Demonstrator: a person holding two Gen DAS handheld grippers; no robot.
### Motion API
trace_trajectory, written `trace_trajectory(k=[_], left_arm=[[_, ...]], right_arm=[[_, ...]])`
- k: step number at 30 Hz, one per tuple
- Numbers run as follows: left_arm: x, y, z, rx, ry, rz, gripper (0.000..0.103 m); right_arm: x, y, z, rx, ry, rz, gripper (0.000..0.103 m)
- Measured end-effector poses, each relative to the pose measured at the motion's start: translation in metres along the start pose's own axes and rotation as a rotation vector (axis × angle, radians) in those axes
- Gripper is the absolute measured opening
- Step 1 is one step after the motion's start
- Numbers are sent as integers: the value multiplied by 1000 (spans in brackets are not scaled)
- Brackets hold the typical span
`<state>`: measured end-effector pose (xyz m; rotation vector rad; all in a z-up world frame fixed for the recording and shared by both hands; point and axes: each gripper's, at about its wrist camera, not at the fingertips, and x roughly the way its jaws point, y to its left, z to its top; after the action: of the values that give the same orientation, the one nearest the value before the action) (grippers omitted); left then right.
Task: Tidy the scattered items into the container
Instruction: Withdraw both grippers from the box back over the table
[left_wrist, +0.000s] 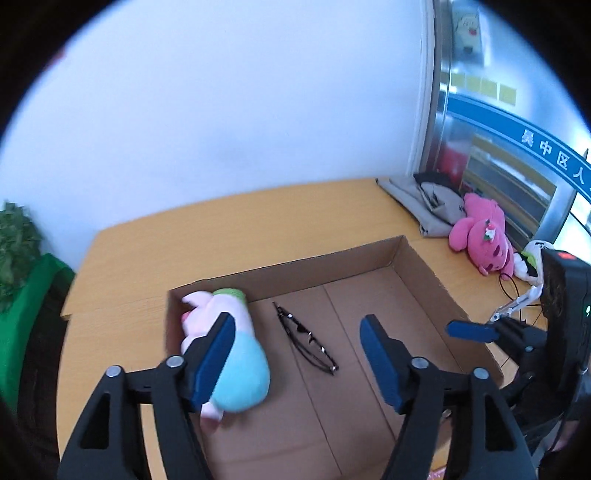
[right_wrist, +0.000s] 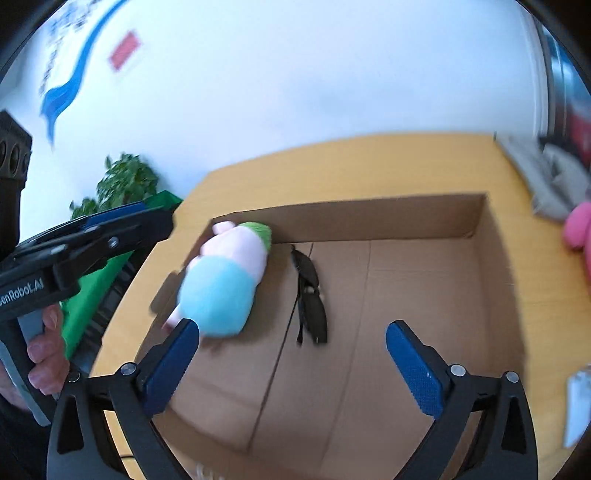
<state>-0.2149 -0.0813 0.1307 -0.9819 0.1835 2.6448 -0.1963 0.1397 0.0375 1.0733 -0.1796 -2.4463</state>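
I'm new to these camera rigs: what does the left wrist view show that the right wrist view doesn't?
Only the left wrist view shows the whole bright pink plush toy on the wooden table, with grey cloth behind it. Only the right wrist view shows a bare hand. Both show the open cardboard box holding a pink-and-blue plush toy and black folded glasses.
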Motion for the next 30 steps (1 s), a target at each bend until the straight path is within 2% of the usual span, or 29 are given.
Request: trace_trajectory(k=[4,6,8,12,14,17,24,30], left_arm=[[-66,-22,-49,-67,-101,41,79],[-86,-32,-71,-86,-121,62,79],[-101,-41,-90,-108,-136,82,79],[-125,-46,-120,-170,-157,74,79],[-132,-49,-130,-177,-168,84,79],[-139,-55,-142,-170,-168,100,79],[-137,-64,-158,-173,-153,72,79],[-137,-70,-169,-187,-148,63,79]], right_arm=[[-70,25,-44,-56,-86,-72,103],[-106,35,-60,-79,-113,-111,103],[-121,44,-76,-101,-134,-143,103],[-137,55,-94,-123,-155,-178,103],[-160,62,-100,-140,-159,-190,103],[-169,65,-112,-160,-163,-210,103],[-186,55,-128,-167,-167,-223,103],[-183,54,-130,-178,-160,-235,103]])
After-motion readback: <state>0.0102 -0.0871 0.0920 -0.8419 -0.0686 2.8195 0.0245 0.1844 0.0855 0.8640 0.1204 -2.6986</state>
